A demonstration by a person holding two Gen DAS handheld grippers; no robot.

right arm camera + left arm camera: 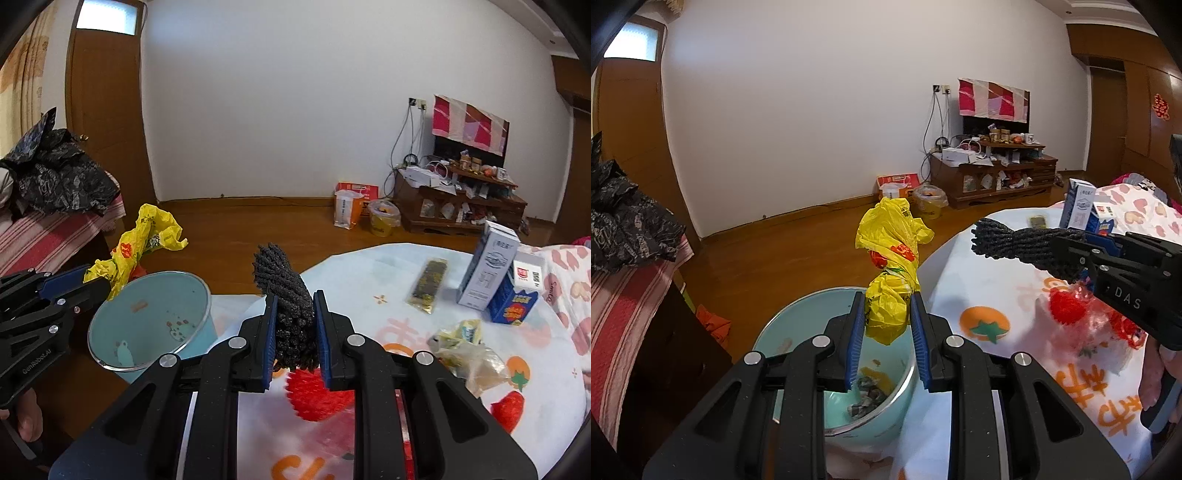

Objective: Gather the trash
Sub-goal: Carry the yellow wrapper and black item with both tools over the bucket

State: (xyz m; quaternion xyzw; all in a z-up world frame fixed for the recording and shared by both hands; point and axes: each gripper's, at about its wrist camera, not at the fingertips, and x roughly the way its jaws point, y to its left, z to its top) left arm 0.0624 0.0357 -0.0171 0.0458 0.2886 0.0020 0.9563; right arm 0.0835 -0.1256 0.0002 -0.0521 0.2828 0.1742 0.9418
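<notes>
My left gripper (pixel 887 314) is shut on a crumpled yellow plastic bag (pixel 892 266) and holds it above the light blue trash bin (pixel 798 325), which has scraps inside. The bag (pixel 144 247) and bin (pixel 147 317) also show at the left of the right wrist view. My right gripper (pixel 294 325) is shut on a black foam net sleeve (pixel 288 295), held over the table's left edge. That sleeve (pixel 1008 240) shows at the right of the left wrist view. A crumpled clear wrapper (pixel 469 354) and a dark snack packet (pixel 430 280) lie on the table.
The round table (pixel 388 288) has a white fruit-print cloth. Two milk cartons (pixel 487 269) stand at its far right. A red net (pixel 314 395) lies under my right gripper. A bed with a black bag (pixel 55 173) is on the left. A TV cabinet (pixel 461 203) stands by the far wall.
</notes>
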